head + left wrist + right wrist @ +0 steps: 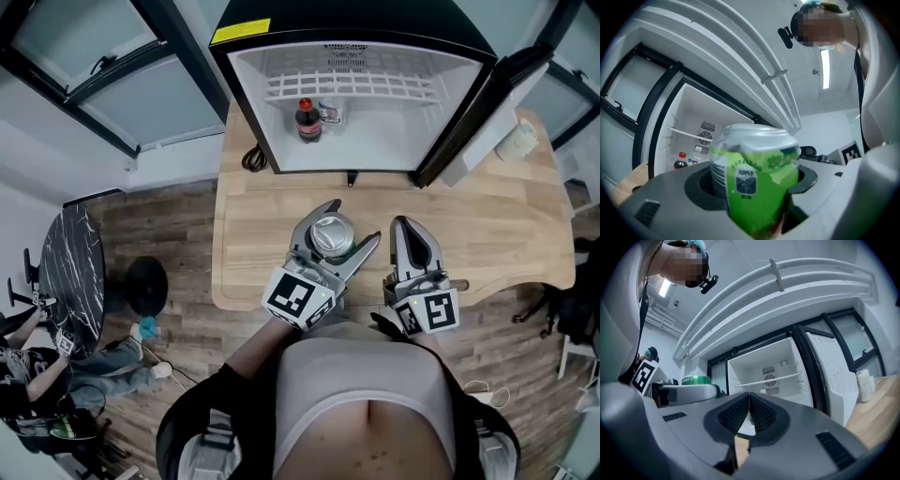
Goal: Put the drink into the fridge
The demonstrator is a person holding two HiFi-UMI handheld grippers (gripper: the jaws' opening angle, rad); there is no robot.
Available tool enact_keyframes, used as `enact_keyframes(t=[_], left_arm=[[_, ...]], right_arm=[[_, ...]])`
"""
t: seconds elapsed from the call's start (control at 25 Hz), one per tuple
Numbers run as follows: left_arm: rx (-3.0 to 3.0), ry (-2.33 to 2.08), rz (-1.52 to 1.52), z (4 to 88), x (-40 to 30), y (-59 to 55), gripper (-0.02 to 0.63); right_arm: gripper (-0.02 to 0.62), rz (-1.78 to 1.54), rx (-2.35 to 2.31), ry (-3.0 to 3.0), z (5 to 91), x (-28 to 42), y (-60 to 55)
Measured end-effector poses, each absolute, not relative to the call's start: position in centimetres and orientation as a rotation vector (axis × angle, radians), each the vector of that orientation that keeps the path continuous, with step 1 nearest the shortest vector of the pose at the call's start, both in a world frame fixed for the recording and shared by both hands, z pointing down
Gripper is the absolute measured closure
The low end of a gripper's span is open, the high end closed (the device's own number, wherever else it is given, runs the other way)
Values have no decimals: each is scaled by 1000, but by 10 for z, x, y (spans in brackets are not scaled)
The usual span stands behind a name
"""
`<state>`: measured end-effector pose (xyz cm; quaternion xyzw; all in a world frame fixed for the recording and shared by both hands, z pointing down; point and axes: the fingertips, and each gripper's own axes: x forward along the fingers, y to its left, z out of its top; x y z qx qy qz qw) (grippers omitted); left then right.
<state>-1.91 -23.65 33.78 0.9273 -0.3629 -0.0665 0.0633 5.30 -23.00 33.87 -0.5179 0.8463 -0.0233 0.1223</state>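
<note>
My left gripper (342, 230) is shut on a green drink can (331, 234), held upright above the wooden table (487, 234) in front of the fridge. In the left gripper view the green drink can (757, 180) fills the space between the jaws. My right gripper (406, 227) is shut and holds nothing, just right of the can. The small white fridge (352, 103) stands open at the table's far side, its door (487, 108) swung out to the right. A dark cola bottle (307, 120) with a red cap stands inside on the fridge floor, under a wire shelf (352, 87).
A pale bottle (518, 141) stands on the table behind the fridge door. A black cable (253, 157) lies at the fridge's left front corner. A black marble round table (70, 272) and a seated person (37, 370) are on the floor to the left.
</note>
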Motion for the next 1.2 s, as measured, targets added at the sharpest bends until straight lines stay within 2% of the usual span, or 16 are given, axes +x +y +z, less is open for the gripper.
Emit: enact_keyframes(t=[0.64,1.2], left_arm=[[2800,-1089,-176,342,-20,-251,258],[2776,-1073,-135,372,0,-300,258]], right_arm=[[568,-60,-1488,2503,339,44,-251],[568,-92,-1555,2534,362,63,-283]])
